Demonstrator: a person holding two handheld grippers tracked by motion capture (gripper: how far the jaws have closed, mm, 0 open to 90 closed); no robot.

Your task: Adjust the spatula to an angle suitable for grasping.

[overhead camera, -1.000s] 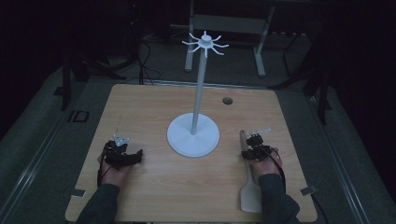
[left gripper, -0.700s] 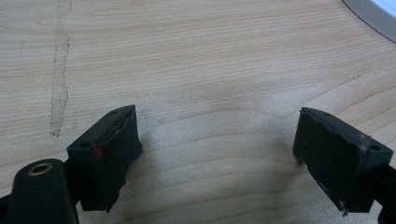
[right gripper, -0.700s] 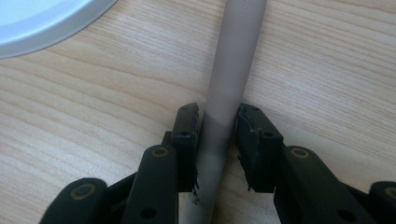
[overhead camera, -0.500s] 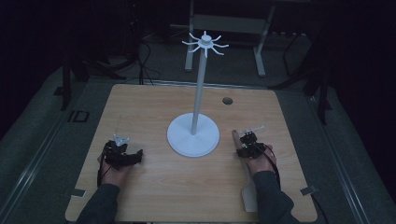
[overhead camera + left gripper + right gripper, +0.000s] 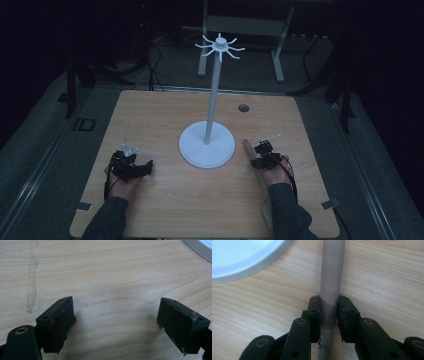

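Observation:
A beige long-handled utensil point(image 5: 247, 146) lies on the wooden table point(image 5: 165, 115), right of the white stand's base point(image 5: 207, 145). Its wide end point(image 5: 267, 212) pokes out beside the person's right sleeve. My right gripper point(image 5: 256, 157) sits over the handle point(image 5: 332, 270). Its jaws have just been closing and now press on both sides of the handle, so the right gripper point(image 5: 328, 300) is shut on it. My left gripper point(image 5: 146, 168) rests at the table's left front. In its own view the left gripper point(image 5: 116, 307) is open, with only bare wood between the jaws.
The stand's thin pole rises from the table's middle to a ring of hooks point(image 5: 219, 46). Its round base point(image 5: 242, 257) lies just left of the held handle and shows as a white edge point(image 5: 202, 247) in the left gripper view. A small dark hole point(image 5: 243, 107) marks the far right.
My right gripper has shifted slightly left toward the stand's base, and the handle's tip has moved left with it. The left hand has stayed still.

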